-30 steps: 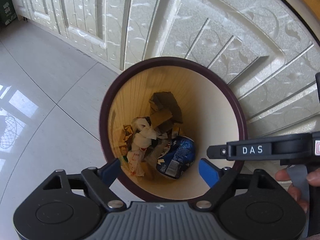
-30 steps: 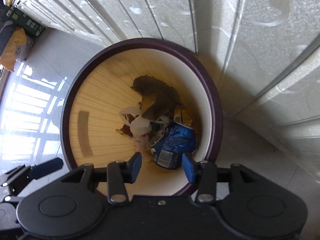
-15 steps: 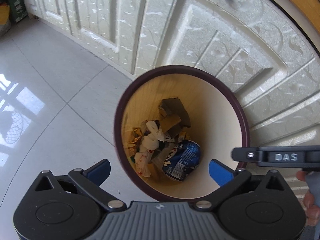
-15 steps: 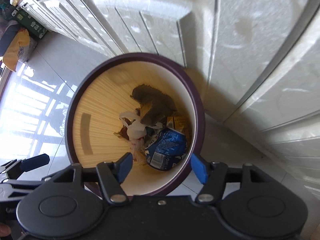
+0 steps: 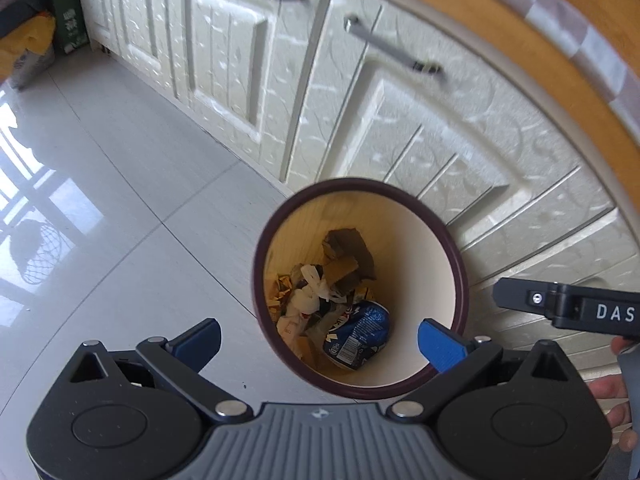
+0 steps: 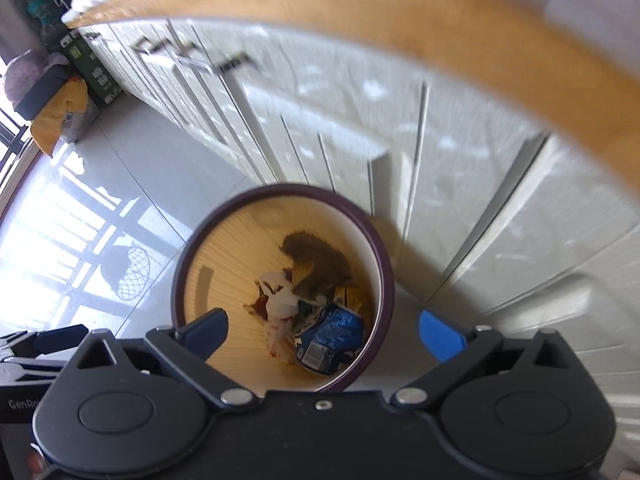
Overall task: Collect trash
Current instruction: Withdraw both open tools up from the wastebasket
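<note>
Both grippers lifted clear above the bin, empty.

The left gripper (image 5: 319,338) gapes wide; the right gripper (image 6: 323,330) is still opening, nothing between its jaws. The round dark-rimmed wastebasket (image 5: 460,258) looks smaller than before; the crumpled blue wrapper (image 5: 360,330) lies inside among paper scraps.

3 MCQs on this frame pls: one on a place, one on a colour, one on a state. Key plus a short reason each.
1. Where is the blue wrapper?
A) on the floor tiles B) inside the bin C) on the counter
2. What colour is the bin rim?
A) dark maroon B) white C) green
3. What does the left claw hold?
A) the wrapper B) cardboard C) nothing

Key: 1 B, it lies among the rubbish at the bin's bottom. 2 A, a dark maroon ring tops the cream inner wall. 3 C, its blue fingers stand wide apart, with nothing between them.
</note>
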Available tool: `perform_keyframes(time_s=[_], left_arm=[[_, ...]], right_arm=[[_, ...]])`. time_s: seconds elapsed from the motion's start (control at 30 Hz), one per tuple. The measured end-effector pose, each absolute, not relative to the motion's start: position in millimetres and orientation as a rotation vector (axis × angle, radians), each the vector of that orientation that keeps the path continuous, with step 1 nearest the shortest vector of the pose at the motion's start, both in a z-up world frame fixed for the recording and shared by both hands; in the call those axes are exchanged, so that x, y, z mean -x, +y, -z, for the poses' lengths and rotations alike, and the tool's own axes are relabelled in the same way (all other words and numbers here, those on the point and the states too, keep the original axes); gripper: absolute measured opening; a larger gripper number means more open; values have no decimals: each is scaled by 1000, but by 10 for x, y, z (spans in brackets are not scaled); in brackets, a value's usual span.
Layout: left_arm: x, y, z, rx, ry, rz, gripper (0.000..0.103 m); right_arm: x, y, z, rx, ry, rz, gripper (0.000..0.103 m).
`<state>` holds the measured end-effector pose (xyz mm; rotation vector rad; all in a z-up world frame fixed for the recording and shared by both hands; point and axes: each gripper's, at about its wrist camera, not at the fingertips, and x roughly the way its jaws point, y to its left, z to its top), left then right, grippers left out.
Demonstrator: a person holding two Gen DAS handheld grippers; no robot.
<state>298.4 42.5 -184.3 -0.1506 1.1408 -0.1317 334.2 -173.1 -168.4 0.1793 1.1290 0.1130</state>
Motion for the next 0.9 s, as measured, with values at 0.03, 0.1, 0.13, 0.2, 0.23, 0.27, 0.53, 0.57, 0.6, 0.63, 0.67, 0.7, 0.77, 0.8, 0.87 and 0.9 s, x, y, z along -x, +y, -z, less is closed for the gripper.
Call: perform_keyframes(time_s=[0.03,0.1,0.13,0.2,0.23,0.27,0.53,0.57,0.6,0.63,0.67,0.7,0.77,0.8,0.87,0.9], left_arm=[[-2956,435,1775,154,1134,128,103],[-2891,447,1626,164,1111,128,103],[-2858,452,1550,168,1099,129,103],[-2794,446,1395,157,1085,118,103],[-2763,436,1327,144,1086,108,103],[-2730,419,1263,131,1090,97,103],[-2416,442,694,95,1029,79,103],[-2367,442,622,88,1018,78,103],[-2319,447,556,85,1006,78,103],[-2261,456,484,85,990,77,103],[-2214,459,424,85,977,76,103],[-2158,466,360,84,962,74,103],[-2059,470,242,78,937,70,103],[-2006,465,190,72,927,67,103],[-1895,463,81,61,904,61,103],[-1841,462,33,57,892,60,103]], right_arm=[[-3314,-1738,1617,-175,1118,-117,103],[-3248,-1748,1470,-166,1095,-124,103],[-3212,-1754,1394,-159,1083,-127,103],[-3139,-1764,1247,-144,1060,-133,103],[-3100,-1768,1178,-138,1050,-134,103],[-3059,-1773,1106,-131,1039,-136,103],[-2695,-1773,550,-67,948,-144,103],[-2652,-1777,479,-62,934,-138,103],[-2605,-1784,405,-61,920,-135,103],[-2559,-1794,338,-63,909,-135,103],[-2514,-1802,280,-65,899,-136,103],[-2462,-1809,218,-65,888,-137,103],[-2369,-1821,110,-62,868,-137,103],[-2320,-1828,59,-61,860,-137,103],[-2220,-1837,-38,-58,843,-137,103],[-2164,-1838,-90,-56,833,-136,103]])
